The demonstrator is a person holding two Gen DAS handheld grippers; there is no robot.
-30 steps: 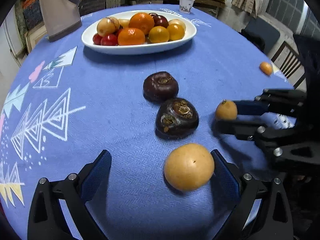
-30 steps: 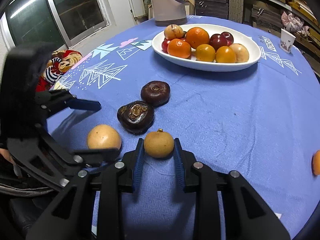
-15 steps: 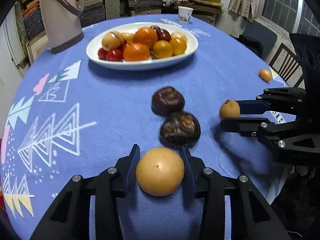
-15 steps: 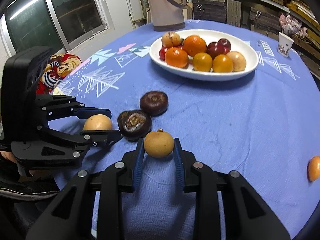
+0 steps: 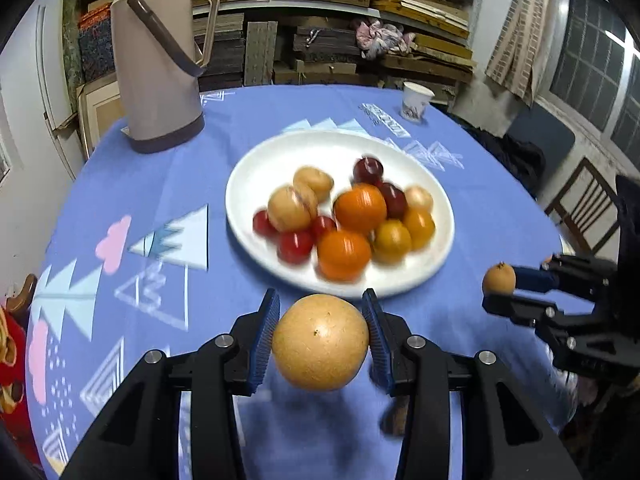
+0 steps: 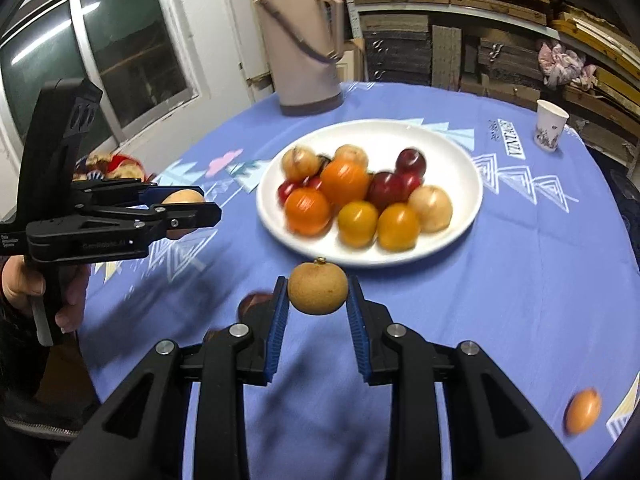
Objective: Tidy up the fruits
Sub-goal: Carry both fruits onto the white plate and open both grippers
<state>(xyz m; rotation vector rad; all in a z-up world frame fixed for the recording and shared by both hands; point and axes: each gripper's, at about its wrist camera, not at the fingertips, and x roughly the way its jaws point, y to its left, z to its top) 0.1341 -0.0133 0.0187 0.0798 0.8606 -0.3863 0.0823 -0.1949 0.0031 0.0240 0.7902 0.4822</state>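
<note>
- Our left tool [image 5: 320,342] pinches a large tan fruit [image 5: 320,342], held above the bench [image 5: 500,208] before the white plate [image 5: 256,176].
- Our right tool [image 6: 317,308] pinches a small brown fruit [image 6: 317,289] near the plate's front rim.

Cluttered home storeroom doubling as dining space: round table [image 5: 132,184] under blue patterned cloth, thermos jug [image 5: 154,60], paper cup [image 5: 416,102], plate [image 5: 248,188] of fruit, stacked timber shelves [image 5: 352,8] behind, barred window [image 5: 600,52] at right
</note>
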